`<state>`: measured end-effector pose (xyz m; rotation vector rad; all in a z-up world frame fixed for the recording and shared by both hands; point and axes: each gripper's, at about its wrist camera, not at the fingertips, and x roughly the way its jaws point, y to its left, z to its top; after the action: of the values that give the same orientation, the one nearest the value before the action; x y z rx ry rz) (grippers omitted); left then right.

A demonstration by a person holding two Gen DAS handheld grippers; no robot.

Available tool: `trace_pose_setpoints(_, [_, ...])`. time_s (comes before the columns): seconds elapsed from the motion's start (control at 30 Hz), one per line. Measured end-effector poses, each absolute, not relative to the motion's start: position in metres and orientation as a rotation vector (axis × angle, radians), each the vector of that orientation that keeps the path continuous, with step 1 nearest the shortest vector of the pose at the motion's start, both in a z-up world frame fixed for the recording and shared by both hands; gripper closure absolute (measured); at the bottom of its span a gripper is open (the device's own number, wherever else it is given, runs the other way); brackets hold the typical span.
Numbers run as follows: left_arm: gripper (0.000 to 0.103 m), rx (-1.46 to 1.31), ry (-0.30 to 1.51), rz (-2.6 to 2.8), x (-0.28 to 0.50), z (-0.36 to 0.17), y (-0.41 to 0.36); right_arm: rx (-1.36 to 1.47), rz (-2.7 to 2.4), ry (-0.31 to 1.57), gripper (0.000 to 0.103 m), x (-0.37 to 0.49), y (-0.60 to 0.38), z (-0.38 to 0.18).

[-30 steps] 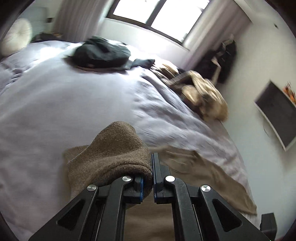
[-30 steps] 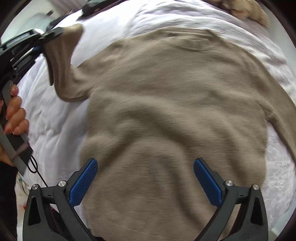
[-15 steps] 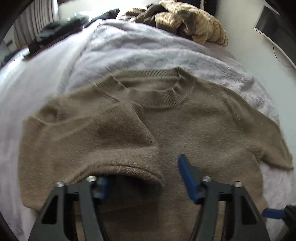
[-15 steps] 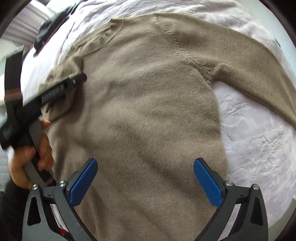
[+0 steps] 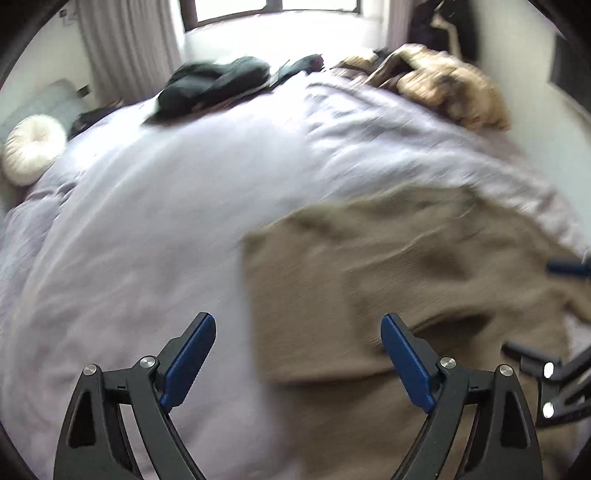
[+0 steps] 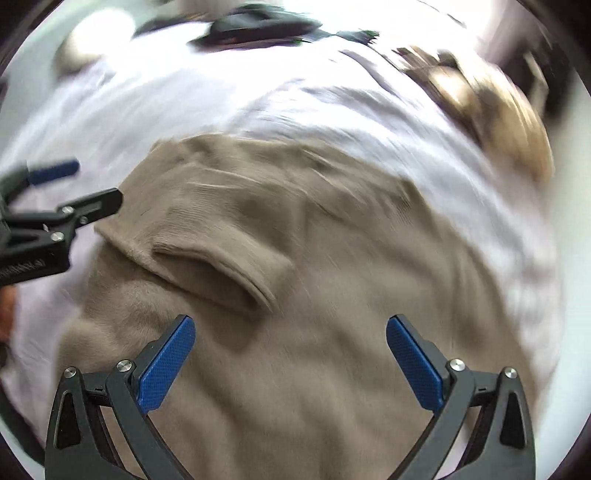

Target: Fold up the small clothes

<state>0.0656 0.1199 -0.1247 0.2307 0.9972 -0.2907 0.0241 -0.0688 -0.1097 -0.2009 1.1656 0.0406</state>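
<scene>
The left gripper (image 5: 298, 360) gapes wide with blue-padded black fingers and holds nothing, hanging over the near left edge of the taupe knitted sweater (image 5: 388, 280). The right gripper (image 6: 290, 363) is equally wide and empty above the sweater's body. The sweater lies on the pale lilac quilted bedspread (image 5: 147, 229), one sleeve (image 6: 218, 262) folded across its front. White lettering on the left gripper's body is too blurred to read.

A: Where does the left wrist view look from?
B: Low over the bed (image 5: 155, 221), facing the window (image 5: 273, 11), its sweater (image 5: 406, 277) off to the right.
A: And the right?
B: Closer, above the same sweater (image 6: 295, 332), facing the same way.
</scene>
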Motion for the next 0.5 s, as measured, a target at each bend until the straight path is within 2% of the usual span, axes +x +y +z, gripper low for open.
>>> trace_pose_setpoints(0.1, [0.011,0.305,1.064,-0.244,0.059,-0.151,0.143,-0.448,0.056,1.135,0.001,0.045,-0.029,-0.133])
trace_pose_setpoints(0.2, [0.011,0.358,1.102,-0.225,0.055,-0.174,0.145,-0.661,0.021,1.125,0.016,0.057,-0.010,-0.160])
trace_pose_setpoints(0.23, [0.011,0.362,1.099,-0.221,0.057,-0.180,0.144,-0.734,0.002,1.121,0.034,0.063,-0.008,-0.170])
trace_pose_setpoints(0.27, [0.011,0.361,1.096,-0.214,0.059,-0.183,0.141,-0.764,0.000,1.120,0.067,0.065,-0.009,-0.174])
trace_pose_setpoints(0.3, [0.011,0.353,1.088,-0.198,0.063,-0.184,0.138,-0.752,0.014,1.130,0.086,0.071,-0.012,-0.174])
trace_pose_setpoints(0.33, [0.011,0.341,1.078,-0.176,0.067,-0.183,0.136,-0.693,0.026,1.141,0.093,0.076,-0.020,-0.169])
trace_pose_setpoints(0.5, [0.011,0.300,1.058,-0.098,0.084,-0.181,0.137,0.050,-0.085,1.077,0.093,0.083,-0.129,-0.117])
